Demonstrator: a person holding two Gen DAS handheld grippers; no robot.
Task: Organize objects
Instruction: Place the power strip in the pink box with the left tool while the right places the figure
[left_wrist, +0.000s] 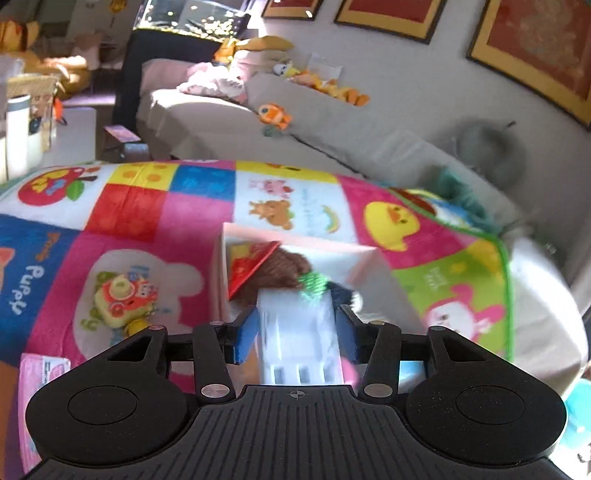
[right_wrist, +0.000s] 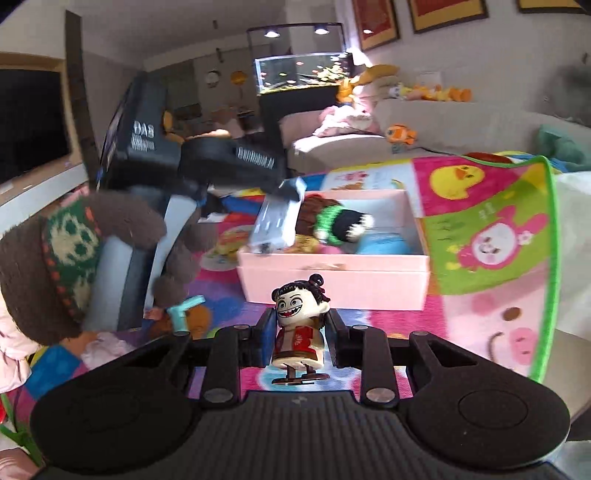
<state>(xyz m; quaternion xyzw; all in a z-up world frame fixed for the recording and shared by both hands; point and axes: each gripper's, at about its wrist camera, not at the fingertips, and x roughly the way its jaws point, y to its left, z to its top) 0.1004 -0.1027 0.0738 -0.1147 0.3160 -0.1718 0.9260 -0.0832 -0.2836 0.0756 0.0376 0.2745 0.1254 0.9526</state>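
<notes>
Up close, the left claw (left_wrist: 295, 328) is clamped on a pale grey plastic block (left_wrist: 300, 332), its blue pads pressing both long sides. The block's long axis runs straight forward along the fingers, its far end reaching over the near edge of the pink box (left_wrist: 365, 258). From the right wrist view the same block (right_wrist: 276, 225) hangs tilted above the box's left end, lower end pointing down toward the near wall of the box (right_wrist: 332, 280).

The right claw (right_wrist: 298, 341) grips a small figurine (right_wrist: 300, 325) by its red-patterned torso. It stands upright between the fingers, grinning face turned back toward the camera, feet and base hanging below the pads. It is just short of the box's near wall.

Inside the box lie a brown fuzzy toy (left_wrist: 284, 269) with a red piece (left_wrist: 251, 266) against the left wall, a green-and-black knitted item (right_wrist: 341, 223) in the middle, and something blue (right_wrist: 384, 243) toward the right end. Left of the box on the patterned mat (left_wrist: 147, 221) sits a yellow-and-red toy (left_wrist: 123, 299). A large brown plush in a green knitted vest (right_wrist: 70, 254) stands well left of the box. Behind the box, a beige sofa (left_wrist: 332, 122) carries an orange fish plush (left_wrist: 273, 116).
</notes>
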